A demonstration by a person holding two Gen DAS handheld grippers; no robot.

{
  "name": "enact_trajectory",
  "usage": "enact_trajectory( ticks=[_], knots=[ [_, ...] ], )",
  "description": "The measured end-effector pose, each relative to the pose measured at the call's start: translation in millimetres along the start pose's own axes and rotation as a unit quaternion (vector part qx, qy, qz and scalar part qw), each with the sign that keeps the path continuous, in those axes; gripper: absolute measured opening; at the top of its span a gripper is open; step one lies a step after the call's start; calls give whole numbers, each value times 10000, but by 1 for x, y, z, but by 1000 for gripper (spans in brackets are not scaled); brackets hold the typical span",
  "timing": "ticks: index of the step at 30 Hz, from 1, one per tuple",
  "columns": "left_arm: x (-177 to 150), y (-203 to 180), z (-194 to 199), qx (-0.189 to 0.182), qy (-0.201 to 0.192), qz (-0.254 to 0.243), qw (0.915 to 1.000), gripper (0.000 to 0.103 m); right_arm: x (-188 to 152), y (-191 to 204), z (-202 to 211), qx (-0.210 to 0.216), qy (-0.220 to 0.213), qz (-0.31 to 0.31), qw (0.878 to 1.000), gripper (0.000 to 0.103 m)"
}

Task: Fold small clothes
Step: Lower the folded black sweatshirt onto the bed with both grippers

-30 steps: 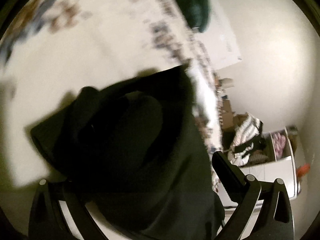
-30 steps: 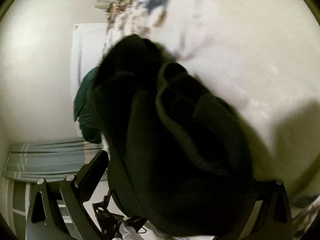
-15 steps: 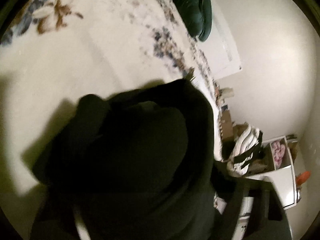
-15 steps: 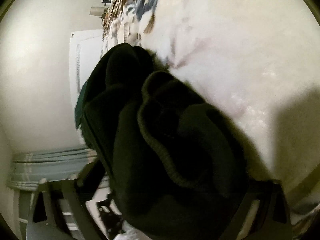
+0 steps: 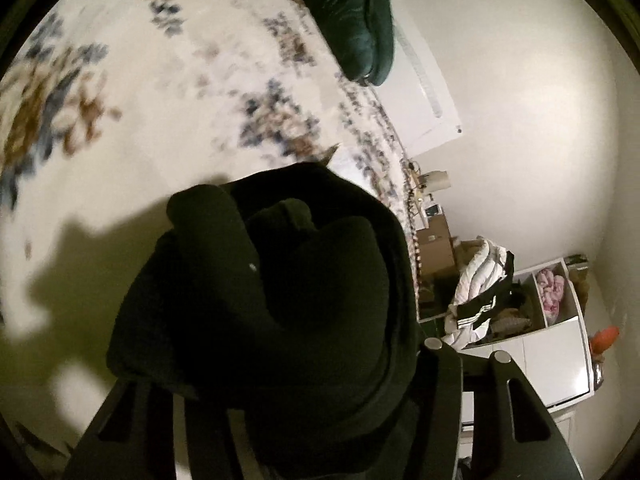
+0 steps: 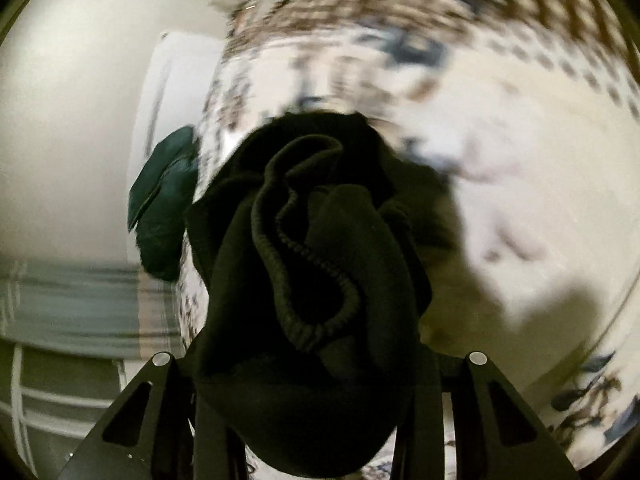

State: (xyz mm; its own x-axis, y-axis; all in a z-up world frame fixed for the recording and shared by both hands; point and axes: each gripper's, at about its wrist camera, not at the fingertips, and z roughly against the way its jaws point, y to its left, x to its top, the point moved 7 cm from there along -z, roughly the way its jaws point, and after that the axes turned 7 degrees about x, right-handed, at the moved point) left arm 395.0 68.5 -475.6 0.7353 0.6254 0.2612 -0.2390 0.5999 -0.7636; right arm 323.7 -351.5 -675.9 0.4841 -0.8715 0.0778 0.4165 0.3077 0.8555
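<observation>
A black garment (image 5: 280, 280) is bunched into a thick wad and hangs above the floral bedspread (image 5: 120, 140). My left gripper (image 5: 280, 368) has this wad between its fingers, and the jaws are closing on it; the cloth hides the fingertips. In the right wrist view the same black garment (image 6: 320, 240) shows a ribbed hem (image 6: 304, 256) curling through its folds. My right gripper (image 6: 316, 360) also pinches the cloth, its jaws closing too. The garment's shadow falls on the bedspread (image 6: 520, 160) below.
A dark green pillow (image 5: 352, 20) lies at the head of the bed, also the green pillow (image 6: 164, 208) in the right view. Beyond the bed's edge stand cardboard boxes (image 5: 436, 240), a pile of striped clothes (image 5: 480, 272) and a white shelf unit (image 5: 540, 312).
Both grippers' jaws have narrowed onto the black garment. Both have risen from the bed with it, so more bedspread shows around the wad.
</observation>
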Motion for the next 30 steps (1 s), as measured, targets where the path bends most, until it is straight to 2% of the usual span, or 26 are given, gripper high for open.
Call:
enact_trajectory(
  ticks=[4, 9, 14, 18, 21, 23, 25, 27, 28, 30],
  knots=[
    [32, -28, 10, -194, -169, -6, 9997, 49, 11, 56, -9, 176, 201, 358, 9990, 37],
    [88, -73, 4, -452, -512, -55, 9977, 49, 43, 126, -30, 522, 250, 636, 9963, 37],
    [155, -120, -41, -747, -883, 10, 9933, 49, 98, 198, -83, 948, 234, 863, 9915, 37],
    [195, -132, -94, -890, -1011, 109, 9908, 49, 156, 233, -143, 1282, 235, 737, 9887, 37],
    [211, -112, -152, -787, -834, 251, 9931, 49, 195, 231, -191, 1368, 314, 641, 9880, 37],
    [210, -85, -194, -487, -554, 286, 9969, 49, 220, 213, -226, 1300, 426, 532, 9892, 37],
    [198, -49, -233, -138, -121, 442, 9989, 47, 241, 182, -262, 1049, 632, 356, 9918, 37],
    [187, -20, -246, -20, 67, 655, 9978, 48, 254, 151, -287, 839, 876, 154, 9925, 37],
    [184, -12, -246, -45, 83, 691, 9976, 52, 259, 137, -293, 746, 930, 68, 9928, 38],
    [178, -3, -242, -1, 180, 570, 9982, 52, 263, 121, -298, 787, 1069, -53, 9911, 38]
  ],
)
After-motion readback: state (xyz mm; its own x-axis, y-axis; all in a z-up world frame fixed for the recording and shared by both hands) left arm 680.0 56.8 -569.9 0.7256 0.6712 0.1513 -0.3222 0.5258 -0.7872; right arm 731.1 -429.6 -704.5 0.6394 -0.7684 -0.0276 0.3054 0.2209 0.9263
